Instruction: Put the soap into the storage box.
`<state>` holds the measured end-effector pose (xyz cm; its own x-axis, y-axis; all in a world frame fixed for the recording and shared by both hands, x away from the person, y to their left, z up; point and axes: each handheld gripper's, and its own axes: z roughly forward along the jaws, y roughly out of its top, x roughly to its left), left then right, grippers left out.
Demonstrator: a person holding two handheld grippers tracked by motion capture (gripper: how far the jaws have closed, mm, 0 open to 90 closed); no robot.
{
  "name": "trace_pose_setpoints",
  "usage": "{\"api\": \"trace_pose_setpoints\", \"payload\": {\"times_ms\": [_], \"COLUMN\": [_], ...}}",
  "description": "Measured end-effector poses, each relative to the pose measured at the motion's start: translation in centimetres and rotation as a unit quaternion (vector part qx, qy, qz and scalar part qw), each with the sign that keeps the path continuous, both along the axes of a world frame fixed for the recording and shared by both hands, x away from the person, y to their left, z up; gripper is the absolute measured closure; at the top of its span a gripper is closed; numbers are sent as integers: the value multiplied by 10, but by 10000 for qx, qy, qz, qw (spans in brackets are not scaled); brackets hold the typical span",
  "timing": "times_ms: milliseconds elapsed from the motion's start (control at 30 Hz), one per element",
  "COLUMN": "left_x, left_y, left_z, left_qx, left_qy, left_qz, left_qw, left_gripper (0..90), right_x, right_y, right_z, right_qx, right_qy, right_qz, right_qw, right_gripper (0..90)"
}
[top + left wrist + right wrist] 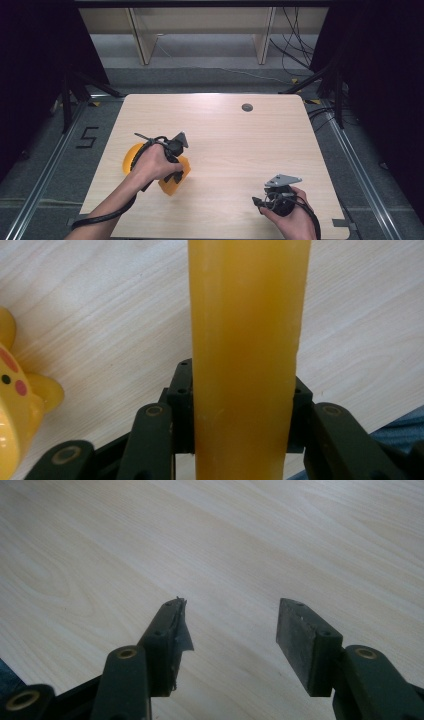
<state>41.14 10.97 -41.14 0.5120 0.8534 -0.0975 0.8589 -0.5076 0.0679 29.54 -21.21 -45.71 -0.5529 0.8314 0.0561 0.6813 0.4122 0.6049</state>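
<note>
**Left gripper clamped on the orange piece; right gripper waited apart**

Nearest the person, the right gripper [272,194] sat low over the wooden table [240,145], well to the right of the orange piece and closer to the near edge. Its jaws stood wide apart with nothing between them, only bare wood grain beneath, as the right gripper view [227,630] showed. A scrap of torn tape hung from one pad.

Farther in, the left gripper [176,159] gripped the orange piece [172,181], its jaws pressed against both flat sides of a thick, waxy, translucent wall [247,355] that ran straight up between them. Just to the left of the orange piece, touching or nearly so, lay a rounded yellow toy [131,156] with a painted face and pink cheek [12,405]; whether the two were joined could not be told.

The step in hand looked like the grasp itself, secured but with the piece low at the table. The next move probably called for a steady lift clear of the yellow toy, keeping the squeeze even so the smooth wall would not slide.

Beyond the orange piece, a small grey cap [247,107] sat in the tabletop near the far edge.
</note>
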Motion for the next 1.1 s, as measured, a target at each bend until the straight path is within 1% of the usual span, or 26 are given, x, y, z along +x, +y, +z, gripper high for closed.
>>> {"api": "trace_pose_setpoints", "payload": {"times_ms": [33, 67, 133, 267, 333, 367, 500, 600, 667, 700, 733, 767, 833, 933, 967, 1000, 1033, 1100], "left_x": [1, 1, 2, 4, 6, 6, 8, 8, 8, 9, 9, 9, 9, 10, 11, 11, 12, 12], "left_y": [1, 1, 3, 7, 9, 9, 13, 14, 14, 15, 15, 15, 16, 17, 18, 19, 19, 21], "left_z": [0, 0, 1, 1, 3, 3, 4, 6, 5, 7, 7, 7, 7, 8, 8, 9, 10, 10], "left_qx": [14, -1, 22, 24, 54, 49, 60, 86, 74, 102, 95, 115, 88, 90, 101, 114, 132, 112], "left_qy": [20, -3, 15, -40, -16, -51, -61, -33, -59, 7, -15, 4, -65, -92, -95, -94, -53, -70], "left_qz": [21, 64, 52, 134, 158, 195, 246, 229, 251, 233, 244, 229, 276, 302, 288, 326, 332, 351], "left_qw": [10000, 10000, 10000, 9999, 9999, 9998, 9997, 9997, 9996, 9997, 9997, 9997, 9996, 9995, 9995, 9994, 9993, 9993], "left_gripper": [603, 603, 603, 603, 603, 603, 603, 603, 602, 602, 603, 603, 603, 602, 603, 603, 603, 603], "right_x": [0, 0, 0, 0, 0, 0, 0, 0, 0, 0, 0, 0, 0, 0, 0, 0, 0, 0], "right_y": [0, 0, 0, 0, 0, 0, 0, 0, 0, 0, 0, 0, 0, 0, 0, 0, 0, 0], "right_z": [0, 0, 0, 0, 0, 0, 0, 0, 0, 0, 0, 0, 0, 0, 0, 0, 0, 0], "right_qx": [2, 1, -8, -5, -1, 0, 4, 0, 5, 6, 6, 5, 5, -4, -7, -6, -5, 3], "right_qy": [2, -1, 10, 13, -6, -4, -1, 20, -3, 0, -1, 6, 0, 3, 23, -2, -4, 2], "right_qz": [-3, -3, 12, 10, -8, -8, -12, 2, -11, -9, -8, -5, -6, -10, 7, -8, -6, -5], "right_qw": [10000, 10000, 10000, 10000, 10000, 10000, 10000, 10000, 10000, 10000, 10000, 10000, 10000, 10000, 10000, 10000, 10000, 10000], "right_gripper": [462, 462, 462, 463, 462, 462, 462, 462, 462, 462, 462, 462, 462, 462, 462, 462, 462, 462]}}
